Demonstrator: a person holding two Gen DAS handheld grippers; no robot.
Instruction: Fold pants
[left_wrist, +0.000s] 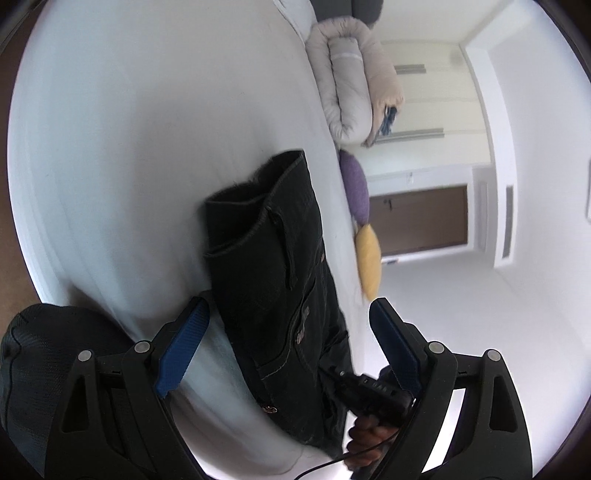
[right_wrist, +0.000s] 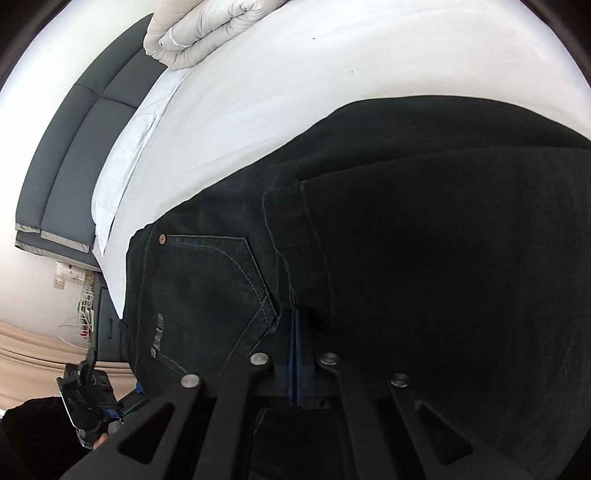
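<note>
Black denim pants (left_wrist: 273, 266) lie folded over on a white bed (left_wrist: 129, 147), leg hems at the far end. My left gripper (left_wrist: 290, 325) is open, its blue pads (left_wrist: 184, 347) wide apart and holding nothing, with the pants seen between them. In the right wrist view the pants (right_wrist: 406, 240) fill the frame, back pocket (right_wrist: 214, 291) at left. My right gripper (right_wrist: 297, 325) is shut on the pants fabric beside the pocket, its blue pads (right_wrist: 296, 354) pressed together. The right gripper body and the hand holding it (left_wrist: 373, 406) show in the left wrist view.
A rolled grey-beige duvet (left_wrist: 351, 85) lies at the bed's far end, also in the right wrist view (right_wrist: 199, 29). A purple cushion (left_wrist: 355, 188) and a yellow cushion (left_wrist: 369, 258) sit at the bed edge. A dark headboard (right_wrist: 74, 155) and a nightstand (right_wrist: 107, 321) are at left.
</note>
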